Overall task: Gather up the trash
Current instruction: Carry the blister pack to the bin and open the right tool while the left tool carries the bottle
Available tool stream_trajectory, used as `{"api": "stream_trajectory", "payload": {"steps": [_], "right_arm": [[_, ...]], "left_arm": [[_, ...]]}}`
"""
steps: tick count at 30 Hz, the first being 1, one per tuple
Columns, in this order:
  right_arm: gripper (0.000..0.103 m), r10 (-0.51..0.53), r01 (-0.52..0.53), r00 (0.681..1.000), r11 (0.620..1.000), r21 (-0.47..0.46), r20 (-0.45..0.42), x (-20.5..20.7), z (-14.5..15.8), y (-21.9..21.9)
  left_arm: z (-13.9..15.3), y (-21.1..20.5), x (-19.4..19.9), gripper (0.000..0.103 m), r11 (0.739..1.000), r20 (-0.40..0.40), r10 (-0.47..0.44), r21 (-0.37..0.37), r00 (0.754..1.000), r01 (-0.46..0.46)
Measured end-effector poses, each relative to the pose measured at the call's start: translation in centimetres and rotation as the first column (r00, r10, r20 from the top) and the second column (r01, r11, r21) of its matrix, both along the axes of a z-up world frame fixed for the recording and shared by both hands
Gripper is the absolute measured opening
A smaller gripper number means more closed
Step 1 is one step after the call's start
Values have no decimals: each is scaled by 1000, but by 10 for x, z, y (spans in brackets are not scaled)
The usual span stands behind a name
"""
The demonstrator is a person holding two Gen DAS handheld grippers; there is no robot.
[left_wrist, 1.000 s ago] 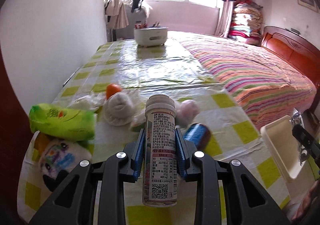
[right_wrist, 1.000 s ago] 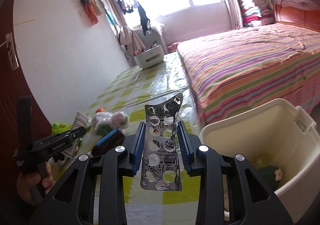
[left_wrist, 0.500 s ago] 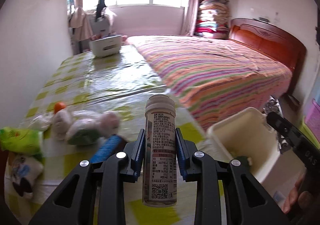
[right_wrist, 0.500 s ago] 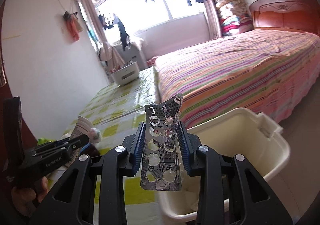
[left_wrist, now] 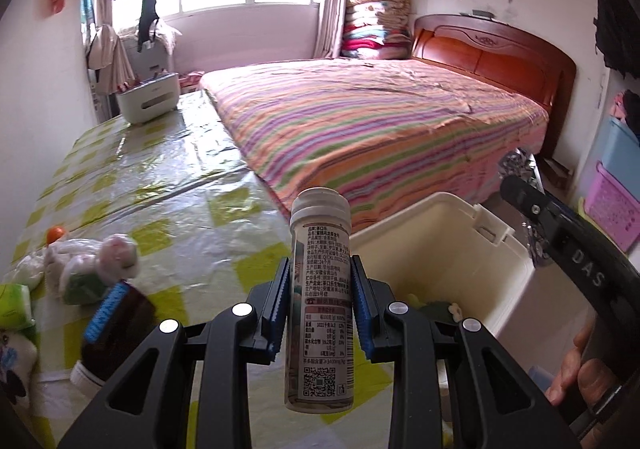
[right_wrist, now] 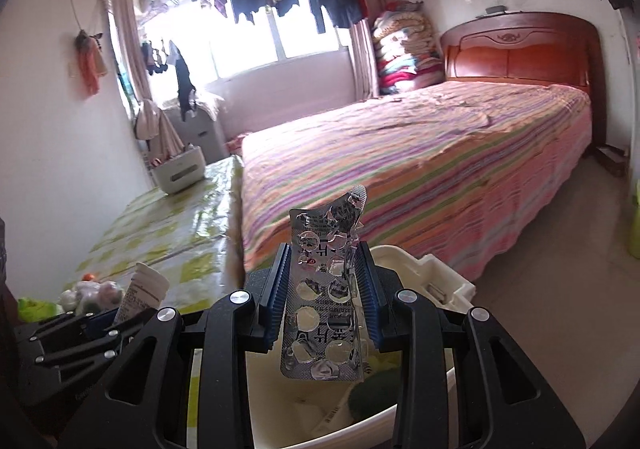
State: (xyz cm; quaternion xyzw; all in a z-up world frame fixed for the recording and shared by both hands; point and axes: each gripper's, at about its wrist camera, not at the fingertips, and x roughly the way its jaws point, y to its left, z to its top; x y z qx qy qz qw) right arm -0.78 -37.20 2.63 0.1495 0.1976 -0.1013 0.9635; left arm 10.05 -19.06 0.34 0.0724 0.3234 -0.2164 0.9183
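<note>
**2 grippers, 2 pieces of trash at the bin**

The left gripper [left_wrist: 319, 305] clamps a white pill bottle [left_wrist: 321, 301] upright between its blue pads, just left of the cream plastic bin [left_wrist: 448, 245]. The right gripper [right_wrist: 323, 289] pinches a used silver blister pack [right_wrist: 326, 301] directly above the bin's opening. Left of the bin, on the checkered tablecloth [left_wrist: 160, 185], lie a dark bottle [left_wrist: 112, 329] and crumpled wrappers [left_wrist: 92, 269].
</note>
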Motion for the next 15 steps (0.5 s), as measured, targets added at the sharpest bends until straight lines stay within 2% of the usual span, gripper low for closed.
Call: {"api": "stream_trajectory", "payload": {"steps": [8, 9, 10, 11, 12, 15], "right_arm": [[34, -18, 19, 1000, 999, 33, -16, -3, -3, -4], [38, -21, 22, 1000, 999, 41, -14, -4, -4, -6], [54, -25, 25, 1000, 999, 44, -15, -5, -3, -8], [62, -34, 34, 999, 998, 46, -16, -6, -3, -10], [66, -48, 48, 999, 998, 46, -15, -7, -3, -11], [66, -48, 47, 999, 997, 66, 8, -12, 0, -16]], "left_arm": [[-6, -24, 0, 28, 999, -14, -34, 19, 999, 34], [-8, -26, 0, 28, 999, -19, -34, 21, 999, 35], [-8, -26, 1, 28, 999, -23, -35, 23, 999, 36], [-9, -27, 2, 28, 999, -27, -36, 24, 999, 37], [-11, -29, 2, 28, 999, -34, -36, 25, 999, 37], [-14, -33, 5, 28, 999, -48, -39, 30, 998, 41]]}}
